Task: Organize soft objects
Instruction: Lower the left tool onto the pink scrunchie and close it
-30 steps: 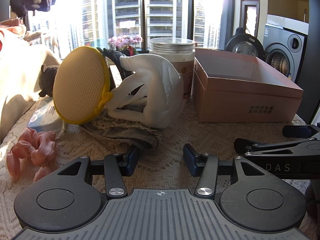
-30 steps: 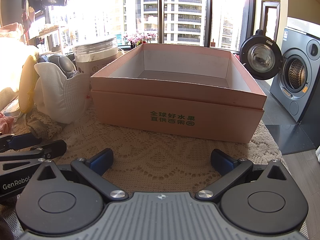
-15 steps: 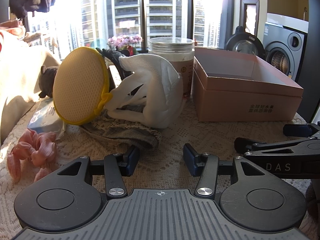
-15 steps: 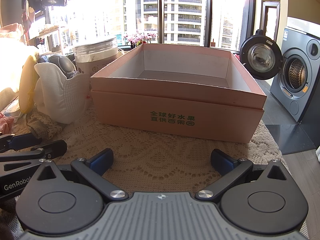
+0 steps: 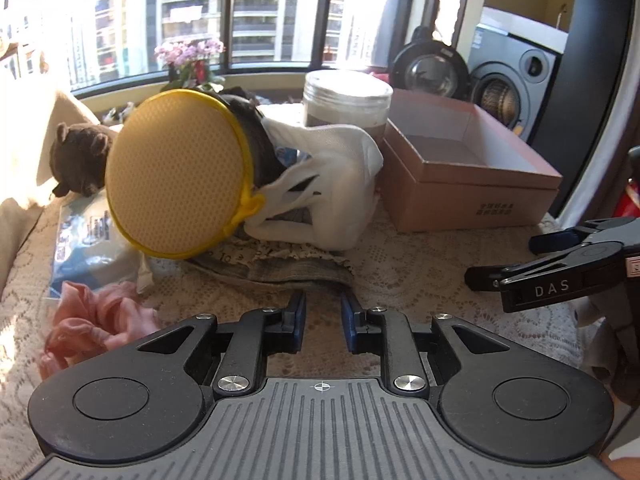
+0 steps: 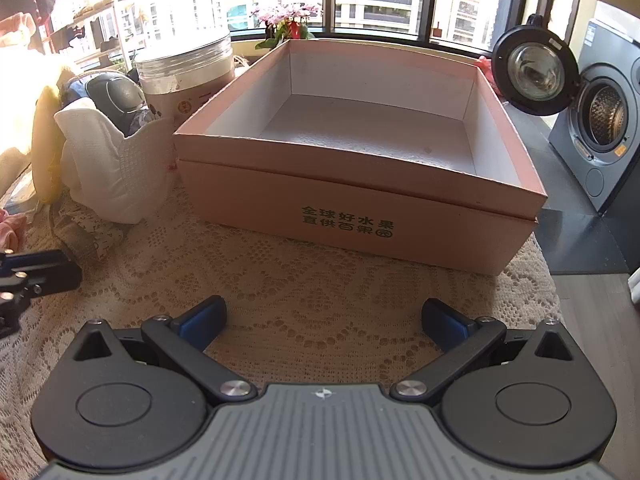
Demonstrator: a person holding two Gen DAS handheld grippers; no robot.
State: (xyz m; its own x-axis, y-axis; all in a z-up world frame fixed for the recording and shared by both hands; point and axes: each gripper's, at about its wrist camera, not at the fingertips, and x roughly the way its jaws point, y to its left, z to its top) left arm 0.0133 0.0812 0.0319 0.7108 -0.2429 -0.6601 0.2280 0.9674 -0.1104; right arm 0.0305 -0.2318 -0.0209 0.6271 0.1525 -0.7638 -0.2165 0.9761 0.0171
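Note:
Soft things are piled on the lace tablecloth [image 5: 408, 280]: a round yellow mesh pad [image 5: 176, 172], a white mesh bag [image 5: 332, 184], a grey patterned cloth [image 5: 280, 268] and a pink scrunchie [image 5: 96, 320]. My left gripper [image 5: 323, 316] hovers just short of the grey cloth. Its jaws are closing to a narrow gap, and nothing is between them. The open pink box [image 6: 360, 196] is empty. In front of it my right gripper [image 6: 324, 316] stands wide open over bare lace and holds nothing. The white mesh bag [image 6: 116, 164] is left of the box.
A clear-lidded jar [image 5: 346, 100] stands behind the bag beside the box [image 5: 468, 168]. A brown plush bear [image 5: 80, 160] and a blue packet [image 5: 88, 240] lie at the left. A washing machine [image 6: 600, 120] with its door open stands beyond the table's right edge.
The left gripper's jaws have narrowed a good deal. Its view has risen, tipped downward and come closer to the pile. The right view has also tipped down toward the box.

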